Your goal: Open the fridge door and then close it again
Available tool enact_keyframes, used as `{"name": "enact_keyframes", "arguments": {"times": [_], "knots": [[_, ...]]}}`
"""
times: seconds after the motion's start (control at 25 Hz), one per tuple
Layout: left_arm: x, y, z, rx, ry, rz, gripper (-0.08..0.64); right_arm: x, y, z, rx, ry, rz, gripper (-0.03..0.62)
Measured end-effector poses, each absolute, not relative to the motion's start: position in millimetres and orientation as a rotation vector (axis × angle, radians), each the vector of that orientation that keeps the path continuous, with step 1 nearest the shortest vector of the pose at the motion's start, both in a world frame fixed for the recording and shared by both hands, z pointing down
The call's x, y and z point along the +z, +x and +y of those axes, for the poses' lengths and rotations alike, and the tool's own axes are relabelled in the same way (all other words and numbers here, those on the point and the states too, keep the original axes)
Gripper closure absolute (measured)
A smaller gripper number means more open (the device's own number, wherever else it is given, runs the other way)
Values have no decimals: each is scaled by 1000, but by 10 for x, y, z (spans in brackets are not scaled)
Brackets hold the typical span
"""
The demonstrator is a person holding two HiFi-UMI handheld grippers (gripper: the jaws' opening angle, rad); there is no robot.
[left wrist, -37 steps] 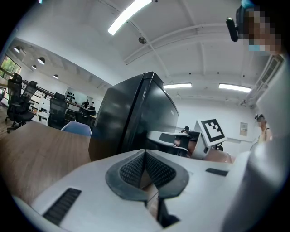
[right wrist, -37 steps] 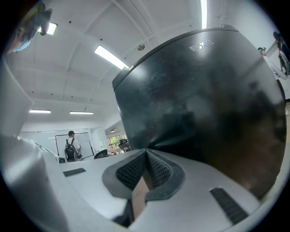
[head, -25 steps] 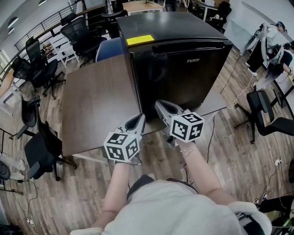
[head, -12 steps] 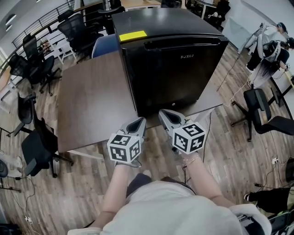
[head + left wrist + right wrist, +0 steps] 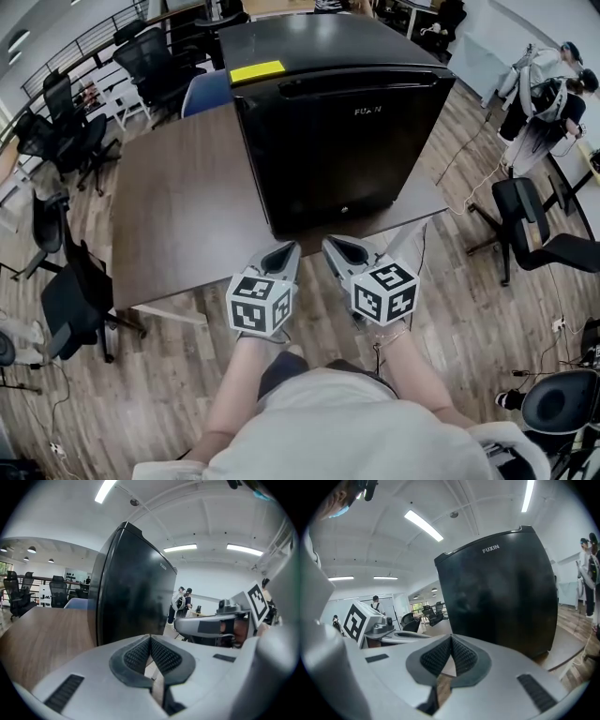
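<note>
Left tool (image 5: 281,251) and right tool (image 5: 335,248), pressed together empty, backed from fridge (image 5: 309,42); shut door (image 5: 342,150) hides inside.

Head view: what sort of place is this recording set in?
Probably an open-plan office or lab: rolling office chairs on a wood floor, and a small black fridge standing on a brown table.

Closed black mini fridge (image 5: 347,122) on a brown table (image 5: 178,225); left gripper (image 5: 281,251) and right gripper (image 5: 336,247) hover at its near edge.
</note>
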State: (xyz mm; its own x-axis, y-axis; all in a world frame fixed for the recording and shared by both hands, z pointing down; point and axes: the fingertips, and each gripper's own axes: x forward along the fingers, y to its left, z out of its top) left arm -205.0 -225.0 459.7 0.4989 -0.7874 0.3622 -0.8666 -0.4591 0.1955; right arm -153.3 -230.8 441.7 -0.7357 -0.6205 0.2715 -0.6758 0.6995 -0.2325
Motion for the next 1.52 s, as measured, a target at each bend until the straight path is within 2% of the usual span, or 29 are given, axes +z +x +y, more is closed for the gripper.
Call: {"name": "enact_keyframes", "arguments": {"times": [0.48, 1.52], "knots": [[4624, -1755, -2083, 278, 2392, -1355, 552, 4533, -1278, -2189, 511, 1082, -2710, 594], [4615, -1786, -2014, 270, 2364, -1356, 552, 4509, -1310, -2129, 515, 1054, -2736, 594]]}}
